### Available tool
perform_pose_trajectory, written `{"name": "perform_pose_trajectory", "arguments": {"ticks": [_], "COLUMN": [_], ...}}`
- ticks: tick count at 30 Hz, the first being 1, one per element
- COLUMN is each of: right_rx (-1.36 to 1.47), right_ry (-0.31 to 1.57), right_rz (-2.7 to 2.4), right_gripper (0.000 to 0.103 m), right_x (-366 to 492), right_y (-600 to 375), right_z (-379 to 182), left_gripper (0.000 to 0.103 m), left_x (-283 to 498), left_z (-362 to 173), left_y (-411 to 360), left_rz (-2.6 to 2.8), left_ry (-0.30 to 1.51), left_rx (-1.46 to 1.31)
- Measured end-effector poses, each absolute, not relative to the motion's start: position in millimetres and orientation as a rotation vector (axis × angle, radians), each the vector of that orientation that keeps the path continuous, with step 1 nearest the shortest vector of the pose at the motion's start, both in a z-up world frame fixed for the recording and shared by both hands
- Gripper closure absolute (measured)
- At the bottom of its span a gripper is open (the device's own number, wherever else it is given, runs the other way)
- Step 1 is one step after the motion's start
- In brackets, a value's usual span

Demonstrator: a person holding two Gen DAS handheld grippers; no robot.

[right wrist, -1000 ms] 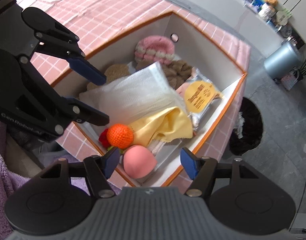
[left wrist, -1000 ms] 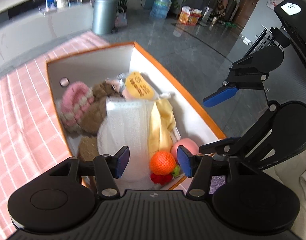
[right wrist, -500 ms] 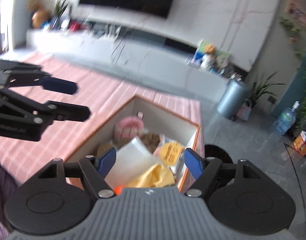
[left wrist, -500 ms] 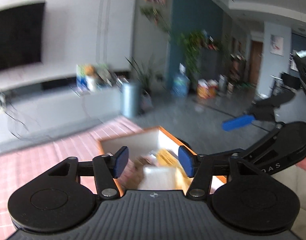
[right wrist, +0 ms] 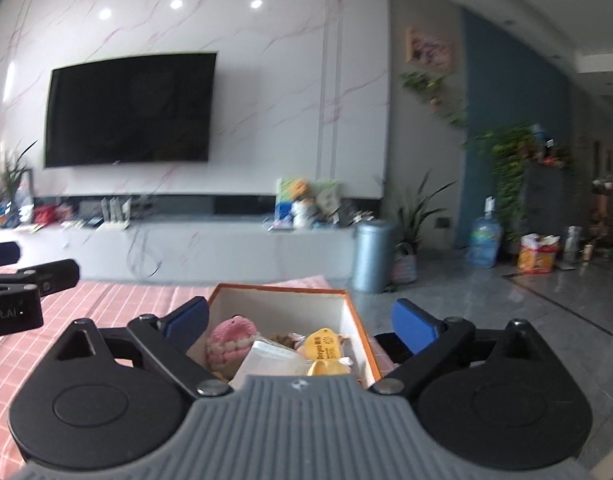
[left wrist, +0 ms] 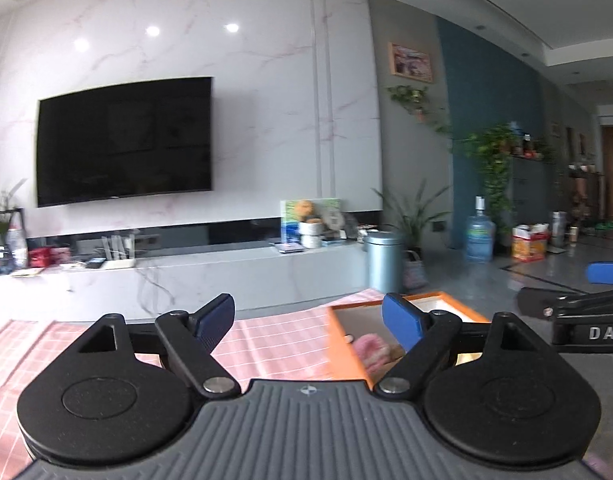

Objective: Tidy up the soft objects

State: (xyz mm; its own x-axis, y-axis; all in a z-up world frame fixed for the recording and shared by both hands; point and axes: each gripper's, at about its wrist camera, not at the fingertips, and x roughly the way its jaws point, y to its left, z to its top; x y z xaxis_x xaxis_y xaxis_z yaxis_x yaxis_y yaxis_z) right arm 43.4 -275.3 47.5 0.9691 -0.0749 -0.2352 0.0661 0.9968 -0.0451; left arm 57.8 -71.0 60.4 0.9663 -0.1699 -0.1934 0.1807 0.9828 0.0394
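Observation:
An orange-rimmed white box point(right wrist: 354, 320) sits on the pink checked tablecloth point(right wrist: 118, 300). Inside lie a pink knitted toy point(right wrist: 230, 342), a white cloth point(right wrist: 270, 360), a yellow-labelled packet point(right wrist: 321, 343) and a yellow cloth point(right wrist: 326, 368). My right gripper point(right wrist: 302, 324) points nearly level over the box, jaws opening wide, nothing between them. My left gripper point(left wrist: 308, 318) hovers over the tablecloth point(left wrist: 274, 340) left of the box point(left wrist: 342, 336), jaws opening, empty. The pink toy point(left wrist: 372, 350) shows past its right finger. Each gripper sees the other's fingers at the frame edge.
Beyond the table stand a long low TV console point(left wrist: 210, 276) under a wall television point(left wrist: 122, 140), a grey bin point(left wrist: 382, 260), potted plants and a blue water bottle point(left wrist: 479, 240). Grey tiled floor point(right wrist: 506, 312) lies to the right of the table.
Both grippers tilted up from looking down into the box to facing the room nearly level. Both pairs of jaws spread wider. The box contents dropped to the bottom of each view.

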Motion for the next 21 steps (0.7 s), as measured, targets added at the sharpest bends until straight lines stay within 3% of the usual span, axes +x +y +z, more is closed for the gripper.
{"name": "perform_pose_trajectory", "arguments": {"ticks": [10,21], "right_rx": [-0.084,-0.118], "right_ry": [0.134,0.202], "right_rz": [-0.159,-0.19], "right_gripper": [0.003,0.003], "right_x": [21,31], "right_y": [-251,-246], "right_z": [-3,-36], "left_gripper": [0.005,0.005], "left_x": [49,55], "left_z": [28,5], "left_y": [-51,-34], "left_rz": [-0.087,-0.058], "left_ry": [0.225,0.275], "left_rx": [0.074,0.006]}}
